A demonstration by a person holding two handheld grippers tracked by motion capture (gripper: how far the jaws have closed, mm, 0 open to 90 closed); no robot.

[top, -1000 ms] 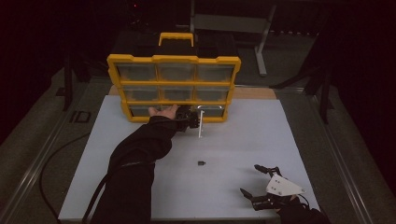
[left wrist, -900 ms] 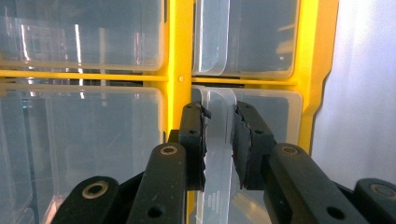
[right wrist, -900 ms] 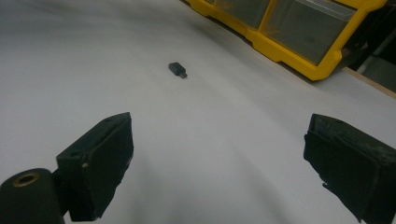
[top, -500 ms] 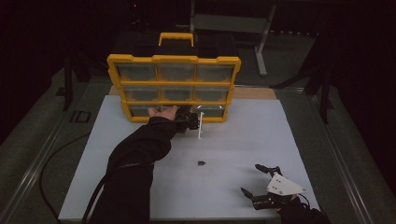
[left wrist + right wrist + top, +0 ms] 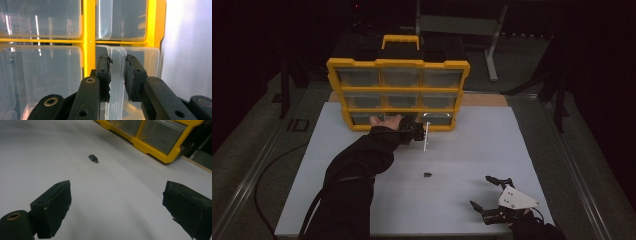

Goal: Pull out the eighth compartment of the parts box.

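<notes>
1. Left gripper is at the bottom row of the yellow organizer, in front of its bottom-right drawer.
2. In the left gripper view the jaws are closed down narrow on the clear drawer handle; both pads press on the tab, one on each side. The handle runs upright between them.
3. In the high view the drawer front sticks out from the organizer toward the person, so the drawer is pulled partly out over the white desk.
4. The left forearm, in a dark sleeve, reaches in from the bottom edge of the high view to the organizer.
5. Right gripper is at the near-right part of the desk, well apart from the organizer. Jaws wide open, nothing between them; bare desk shows in the gap in the right gripper view.
6. A small black adapter lies flat on the desk, between the two grippers, touching neither. The right gripper view shows it ahead of the open jaws, with the organizer's lower corner behind it.
</notes>
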